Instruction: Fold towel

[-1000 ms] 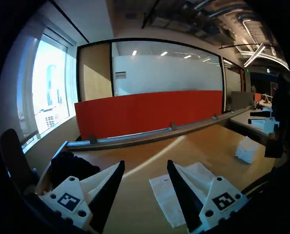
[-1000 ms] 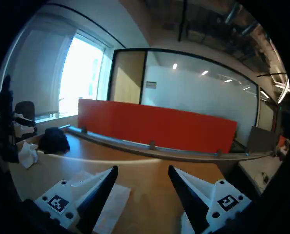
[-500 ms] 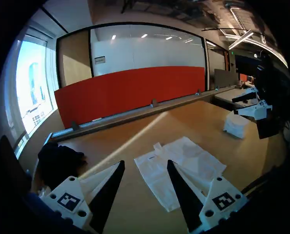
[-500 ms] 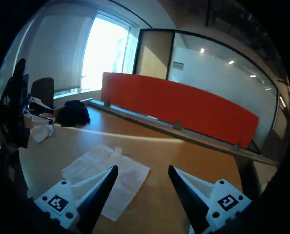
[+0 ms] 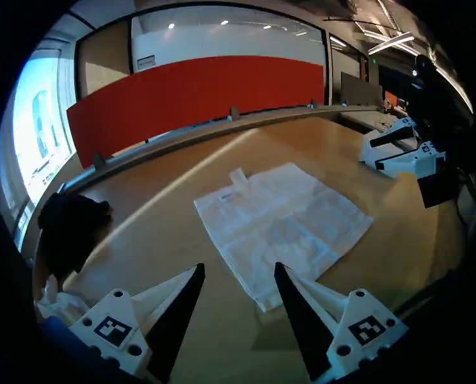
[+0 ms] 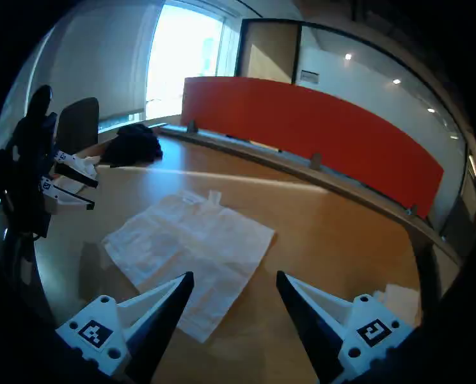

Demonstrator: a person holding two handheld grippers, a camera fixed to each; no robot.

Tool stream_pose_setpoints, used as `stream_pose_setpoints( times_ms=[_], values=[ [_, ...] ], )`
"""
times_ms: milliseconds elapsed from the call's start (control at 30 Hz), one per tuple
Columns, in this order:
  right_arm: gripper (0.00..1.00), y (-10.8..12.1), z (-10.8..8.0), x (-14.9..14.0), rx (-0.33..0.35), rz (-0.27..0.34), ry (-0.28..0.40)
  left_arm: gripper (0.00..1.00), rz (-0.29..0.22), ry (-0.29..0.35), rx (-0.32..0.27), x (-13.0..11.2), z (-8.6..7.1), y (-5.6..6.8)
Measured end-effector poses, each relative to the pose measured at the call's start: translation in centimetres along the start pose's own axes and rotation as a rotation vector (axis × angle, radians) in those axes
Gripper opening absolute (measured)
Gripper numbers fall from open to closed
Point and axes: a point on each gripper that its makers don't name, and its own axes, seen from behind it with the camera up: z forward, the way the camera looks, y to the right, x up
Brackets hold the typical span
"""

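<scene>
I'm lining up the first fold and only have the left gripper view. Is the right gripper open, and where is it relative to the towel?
Observer: Its jaws stand apart with nothing between them. The right gripper hovers with the towel's near edge lying between its fingers.
Operator: Anything close by it that I could knock?
Observer: A small white cloth lies on the table beside one finger, apart from the towel.
Operator: And beyond the table on my side?
Observer: A dark chair stands at the table's end, near the black bundle.
</scene>
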Motion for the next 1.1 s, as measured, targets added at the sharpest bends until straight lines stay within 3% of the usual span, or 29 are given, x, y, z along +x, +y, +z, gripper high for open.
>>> stream_pose_setpoints(
  times_ms=[200,500,1100],
  values=[
    [1.00,-1.1,2.0,-3.6,0.033,-0.003,-0.069,0.80,-0.005,-0.075,-0.042,-3.5,2.0,1.3],
    [1.00,-2.5,3.9,-8.1,0.069,-0.024,-0.156,0.80,0.051,-0.166,-0.098,-7.3,4.2,2.8],
    [0.98,-3.8,4.9,-12.2,0.119,-0.027,-0.245,0.79,0.048,-0.194,-0.150,-8.3,5.6,4.1]
  ],
)
